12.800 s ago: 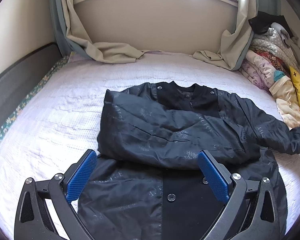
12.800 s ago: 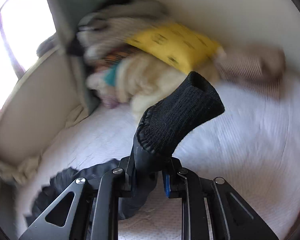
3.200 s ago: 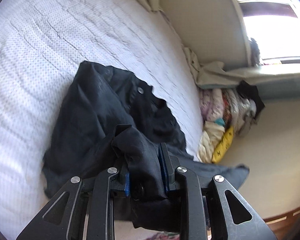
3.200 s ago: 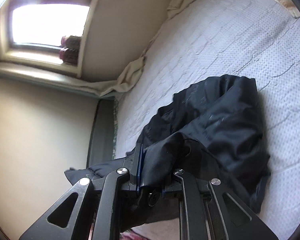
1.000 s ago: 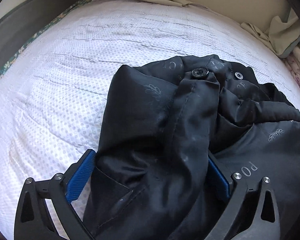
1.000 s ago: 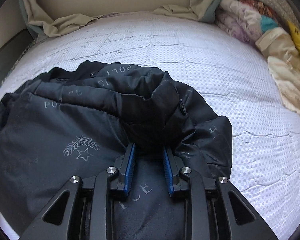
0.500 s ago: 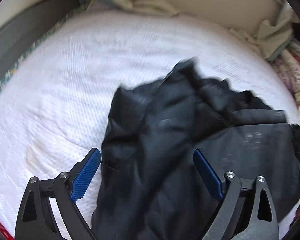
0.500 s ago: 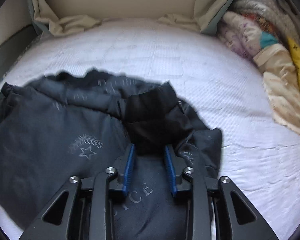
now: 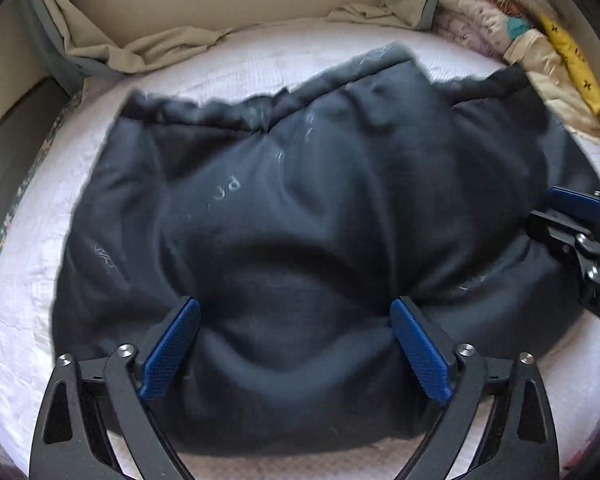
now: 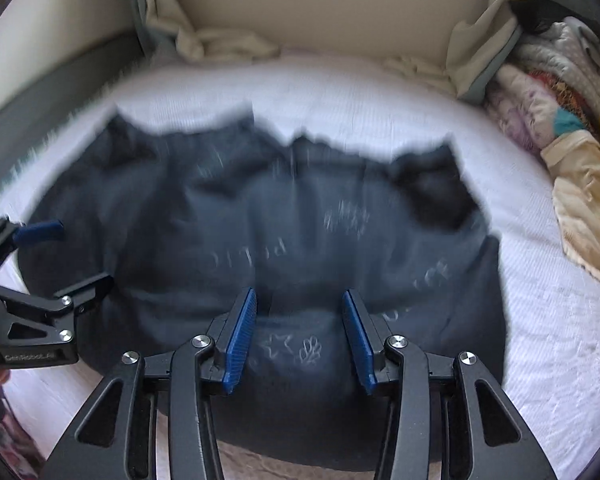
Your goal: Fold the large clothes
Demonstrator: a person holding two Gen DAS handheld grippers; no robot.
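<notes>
Left wrist view, folded dark jacket mid-bed, left hand-held gripper wide, right hand-held gripper opening, both empty.

White textured mattress cover spans the bed, beige curtain hems bunched along its far edge under a cream wall, stacked bedding with a yellow cushion at far right.
</notes>
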